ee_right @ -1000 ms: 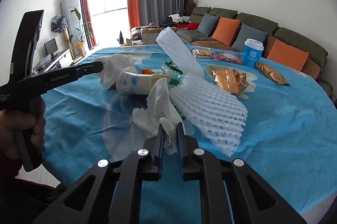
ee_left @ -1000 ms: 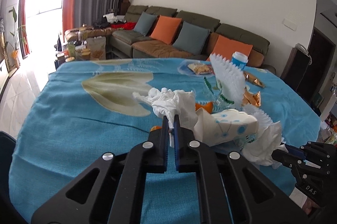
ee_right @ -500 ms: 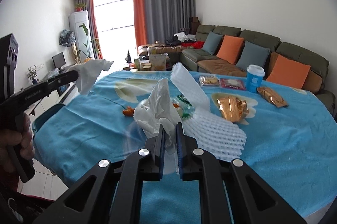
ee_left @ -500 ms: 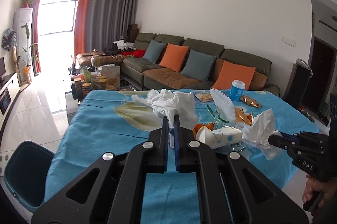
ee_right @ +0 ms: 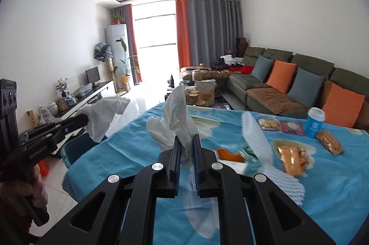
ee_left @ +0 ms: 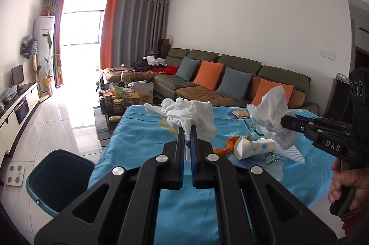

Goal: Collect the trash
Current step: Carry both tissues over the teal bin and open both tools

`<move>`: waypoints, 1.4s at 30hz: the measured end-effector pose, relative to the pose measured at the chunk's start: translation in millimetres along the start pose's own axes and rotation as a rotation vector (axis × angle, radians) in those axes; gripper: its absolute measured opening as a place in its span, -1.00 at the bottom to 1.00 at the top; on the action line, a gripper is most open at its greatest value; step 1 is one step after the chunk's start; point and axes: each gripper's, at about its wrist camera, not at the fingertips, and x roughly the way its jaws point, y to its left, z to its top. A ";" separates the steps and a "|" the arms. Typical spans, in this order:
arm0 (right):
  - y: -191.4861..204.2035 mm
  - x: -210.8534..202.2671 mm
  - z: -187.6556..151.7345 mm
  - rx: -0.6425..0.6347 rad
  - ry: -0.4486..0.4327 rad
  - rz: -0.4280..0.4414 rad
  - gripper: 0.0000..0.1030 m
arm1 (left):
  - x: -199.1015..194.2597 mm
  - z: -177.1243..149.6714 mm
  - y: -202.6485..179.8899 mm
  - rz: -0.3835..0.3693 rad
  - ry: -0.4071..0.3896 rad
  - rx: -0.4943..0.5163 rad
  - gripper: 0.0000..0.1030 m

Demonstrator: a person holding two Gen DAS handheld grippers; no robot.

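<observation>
My left gripper (ee_left: 187, 129) is shut on a crumpled white tissue (ee_left: 189, 116), held above the blue-clothed table (ee_left: 143, 136). In the right wrist view that left gripper (ee_right: 85, 120) shows at the left with its tissue (ee_right: 103, 116) hanging. My right gripper (ee_right: 186, 141) is shut on another white tissue (ee_right: 176, 116); the left wrist view has it at the right (ee_left: 284, 121) with that tissue (ee_left: 271, 106). On the table lie an orange peel (ee_left: 221, 148), a crushed paper cup (ee_left: 253, 148), white foam netting (ee_right: 263, 148) and gold wrappers (ee_right: 291, 157). A dark teal bin (ee_left: 55, 178) stands left of the table.
A blue-and-white cup (ee_right: 314, 121), snack packets (ee_right: 291, 127) and a plate of biscuits (ee_right: 268, 122) sit toward the table's far side. A sofa with orange and grey cushions (ee_left: 233, 83) runs behind. A cluttered low table (ee_left: 124, 97) and tiled floor (ee_left: 53, 116) lie to the left.
Both grippers have lifted their tissues off the table and pulled back; the left one swung leftward, bringing the teal bin into view.
</observation>
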 end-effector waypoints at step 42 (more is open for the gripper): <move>246.2 230.3 41.2 -0.330 0.358 0.546 -0.81 | -55.2 -56.7 240.2 0.506 0.140 -0.260 -0.90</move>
